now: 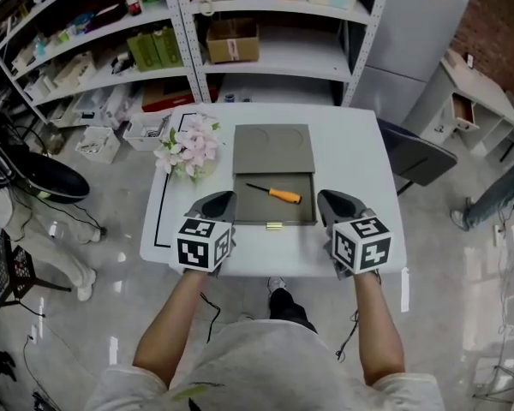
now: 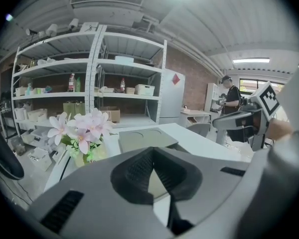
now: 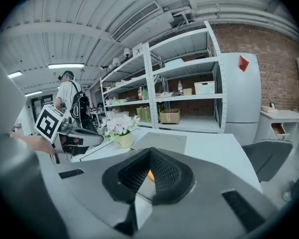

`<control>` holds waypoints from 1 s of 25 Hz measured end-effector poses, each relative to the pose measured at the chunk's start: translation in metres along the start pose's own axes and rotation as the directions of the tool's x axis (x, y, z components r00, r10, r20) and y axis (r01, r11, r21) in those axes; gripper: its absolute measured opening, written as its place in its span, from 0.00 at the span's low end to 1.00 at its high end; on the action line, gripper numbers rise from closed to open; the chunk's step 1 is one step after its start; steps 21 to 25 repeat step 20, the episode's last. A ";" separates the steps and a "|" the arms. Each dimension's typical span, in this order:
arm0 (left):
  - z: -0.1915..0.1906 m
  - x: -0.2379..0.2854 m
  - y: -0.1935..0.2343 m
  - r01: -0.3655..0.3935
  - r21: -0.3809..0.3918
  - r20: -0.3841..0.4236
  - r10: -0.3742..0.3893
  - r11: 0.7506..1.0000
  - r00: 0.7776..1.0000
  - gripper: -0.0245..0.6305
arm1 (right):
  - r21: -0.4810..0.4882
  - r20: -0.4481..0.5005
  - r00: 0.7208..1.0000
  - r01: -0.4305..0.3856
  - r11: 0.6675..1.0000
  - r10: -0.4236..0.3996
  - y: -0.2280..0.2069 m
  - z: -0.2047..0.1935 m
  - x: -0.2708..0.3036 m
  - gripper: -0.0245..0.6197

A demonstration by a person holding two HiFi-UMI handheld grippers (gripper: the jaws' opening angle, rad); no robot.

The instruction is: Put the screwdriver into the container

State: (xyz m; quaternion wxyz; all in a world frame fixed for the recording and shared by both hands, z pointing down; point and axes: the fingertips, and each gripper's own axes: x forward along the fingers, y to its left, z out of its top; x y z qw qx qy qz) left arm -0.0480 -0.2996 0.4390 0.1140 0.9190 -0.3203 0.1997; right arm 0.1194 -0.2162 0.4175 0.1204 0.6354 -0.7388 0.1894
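Observation:
An orange-handled screwdriver point(image 1: 275, 193) lies inside the open grey container point(image 1: 301, 209), in its near half. The container's lid point(image 1: 273, 148) is folded back flat behind it. My left gripper point(image 1: 219, 204) hovers at the container's near left corner, shut with nothing in it. Off the near right corner my right gripper point(image 1: 333, 202) is likewise shut and empty. In the left gripper view the jaws point(image 2: 153, 151) meet at the tips, with the lid point(image 2: 142, 138) beyond. In the right gripper view a bit of the orange handle point(image 3: 150, 176) shows through the gap below the closed tips point(image 3: 150, 151).
A pot of pink flowers point(image 1: 188, 148) stands left of the container on the white table point(image 1: 351, 152). Shelving point(image 1: 265, 50) with boxes runs behind the table. A dark chair point(image 1: 420, 157) is at the table's right. Another person point(image 2: 231, 101) stands in the background.

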 end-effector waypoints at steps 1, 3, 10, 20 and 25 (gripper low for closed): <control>0.000 -0.001 -0.002 0.007 0.003 0.002 -0.007 1.000 1.000 0.04 | 0.000 0.004 1.000 0.009 1.000 -0.009 0.000 -0.001 -0.004 0.04; 0.000 -0.003 -0.007 0.019 0.009 0.005 -0.019 1.000 1.000 0.04 | -0.005 0.008 1.000 0.024 1.000 -0.024 0.000 -0.003 -0.010 0.04; -0.002 0.000 -0.020 0.046 0.018 0.016 -0.046 0.999 0.999 0.04 | -0.007 0.026 0.998 0.059 0.998 -0.058 -0.003 -0.008 -0.024 0.04; 0.002 -0.003 -0.021 0.044 0.014 0.033 -0.044 0.999 0.998 0.04 | -0.009 0.023 0.998 0.060 0.998 -0.060 -0.003 -0.008 -0.027 0.04; 0.002 -0.003 -0.021 0.044 0.014 0.033 -0.044 0.999 0.998 0.04 | -0.009 0.023 0.998 0.060 0.998 -0.060 -0.003 -0.008 -0.027 0.04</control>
